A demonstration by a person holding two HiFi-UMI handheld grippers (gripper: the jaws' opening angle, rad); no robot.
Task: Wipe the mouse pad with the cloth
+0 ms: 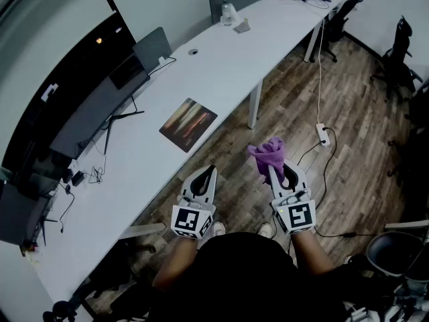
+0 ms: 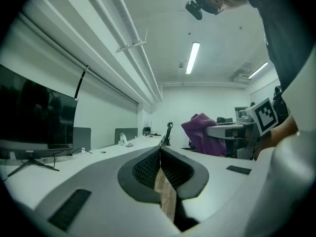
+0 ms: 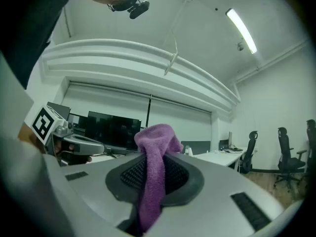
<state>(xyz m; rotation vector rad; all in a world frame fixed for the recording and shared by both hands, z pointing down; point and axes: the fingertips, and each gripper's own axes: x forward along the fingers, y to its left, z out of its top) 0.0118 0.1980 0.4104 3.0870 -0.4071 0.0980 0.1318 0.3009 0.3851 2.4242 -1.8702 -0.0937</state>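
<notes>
My right tongs (image 3: 151,174) are clamped on the purple cloth (image 3: 157,137), which bunches above their tips and hangs down between them. My left tongs (image 2: 161,157) are pressed together with nothing in them, held just beside the right ones over the wooden floor (image 1: 348,133). The mouse pad (image 1: 188,123) lies flat near the front edge of the long white surface (image 1: 221,66), well apart from the cloth and both tongs, ahead of me and to my left. A dark monitor (image 1: 94,106) stands farther back on that surface.
</notes>
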